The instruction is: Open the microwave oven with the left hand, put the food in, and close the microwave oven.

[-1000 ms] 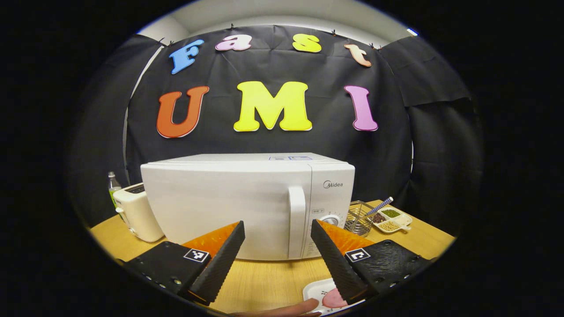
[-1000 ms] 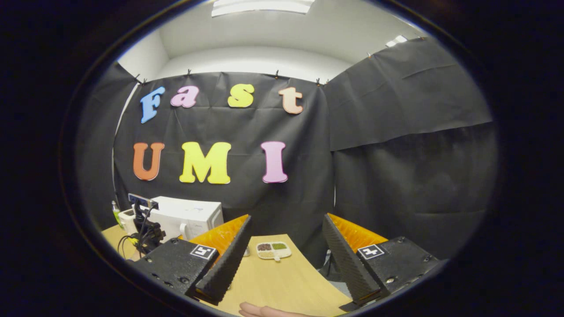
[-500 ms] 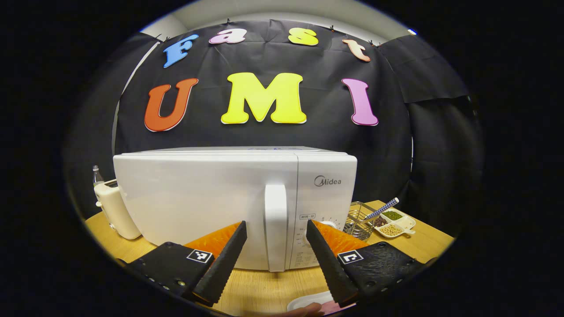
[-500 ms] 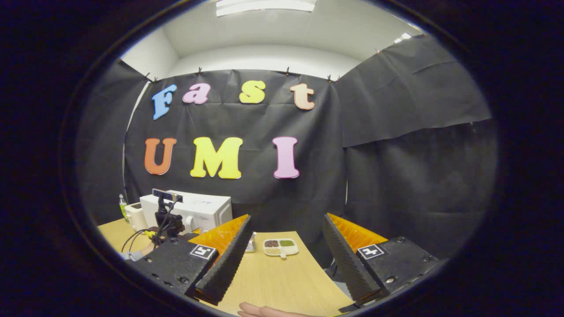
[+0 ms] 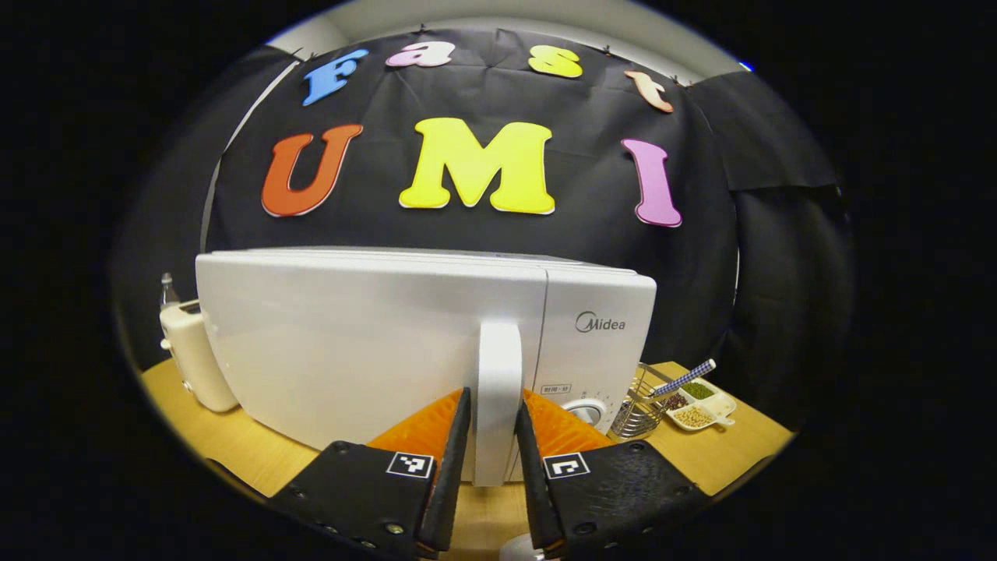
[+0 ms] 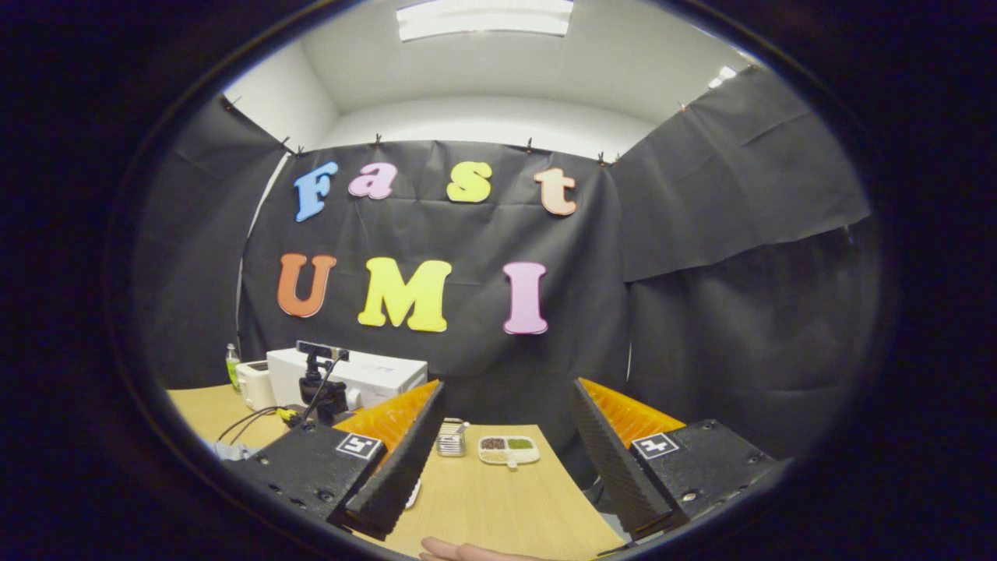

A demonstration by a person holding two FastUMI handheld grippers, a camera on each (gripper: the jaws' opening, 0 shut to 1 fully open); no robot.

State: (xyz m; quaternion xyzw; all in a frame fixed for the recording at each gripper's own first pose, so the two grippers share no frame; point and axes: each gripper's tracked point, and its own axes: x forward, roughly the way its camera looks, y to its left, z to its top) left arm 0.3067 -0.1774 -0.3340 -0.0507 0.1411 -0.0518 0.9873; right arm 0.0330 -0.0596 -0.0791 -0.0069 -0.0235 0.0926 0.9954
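A white microwave (image 5: 374,343) stands on the wooden table (image 5: 234,452), its door shut. My left gripper (image 5: 492,399) is shut on the door's upright white handle (image 5: 498,366), one finger on each side. A white plate's rim (image 5: 514,552) peeks out below the fingers; the food on it is hidden. In the right gripper view, my right gripper (image 6: 506,386) is open and empty above the table's near edge. The microwave (image 6: 374,374) sits far off to its left, with the left gripper's camera mount (image 6: 321,382) in front of it. A fingertip (image 6: 459,552) shows at the bottom.
A cream toaster (image 5: 191,354) and a bottle (image 5: 166,288) stand left of the microwave. To its right are a wire basket (image 5: 642,401) and a divided dish of beans (image 5: 697,401). The same basket (image 6: 450,438) and dish (image 6: 508,449) lie ahead of my right gripper.
My left gripper moved forward and shut on the microwave's handle; it was open before. My right gripper stayed open while its view swung a little to the left.
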